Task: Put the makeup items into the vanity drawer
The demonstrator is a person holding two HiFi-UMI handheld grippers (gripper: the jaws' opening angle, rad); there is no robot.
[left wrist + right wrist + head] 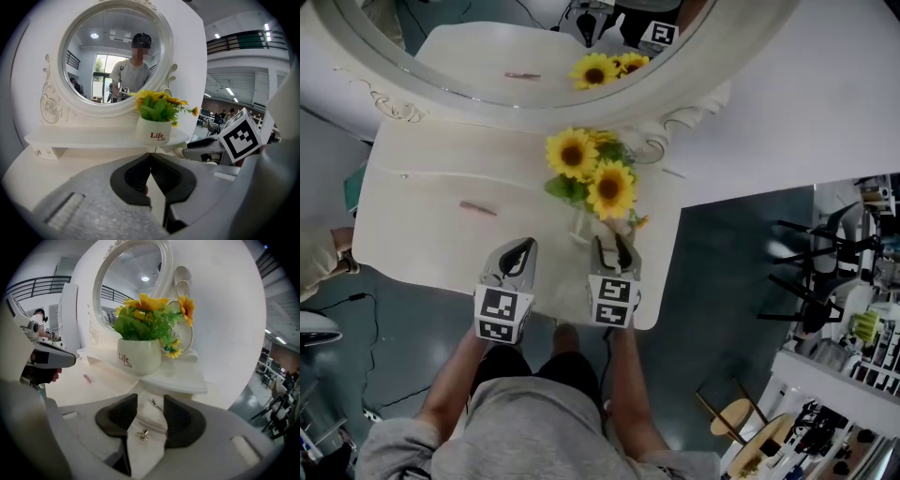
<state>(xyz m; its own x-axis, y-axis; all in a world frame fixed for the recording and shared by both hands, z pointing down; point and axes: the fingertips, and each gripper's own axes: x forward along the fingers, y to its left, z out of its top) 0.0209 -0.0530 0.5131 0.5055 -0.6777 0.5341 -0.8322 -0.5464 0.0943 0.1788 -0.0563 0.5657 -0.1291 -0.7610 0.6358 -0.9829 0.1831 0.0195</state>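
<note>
White vanity table point(422, 234) w/ an oval mirror point(469, 47) at the back, seen from above. A pot point(138, 355) of sunflowers point(591, 173) stands on the low shelf under the mirror, toward the table's right half; "Life" is printed on the pot.

Left gripper point(520, 248) is at the table's front edge, just left of centre. Its own view shows the jaws pressed together at the tips w/ nothing clearly between them, pointing toward the pot and mirror.

Right gripper point(612, 246) is just beside it on the right, also at the front edge and aimed down toward the pot side. Its jaws are spread wide and not pinching anything. Between them, lower down in the right gripper view, a small brass winged knob point(142, 434) sits on a white panel, clear of both pads. A thin metal clip point(156, 404) lies on the white surface just past the jaw tips, near the shelf's front edge. Can't tell from these views whether the drawer is pulled out at all.

Makeup item: a small pink stick point(478, 208) lies flat on the bare tabletop, left of the flowers and well apart from both grippers; it also shows in the right gripper view, left of the pot.

The person's forearms reach in from the bottom of the head view, one to each gripper. A stand w/ black rods and shelves of small clutter are off to the right of the table, on the floor side
</note>
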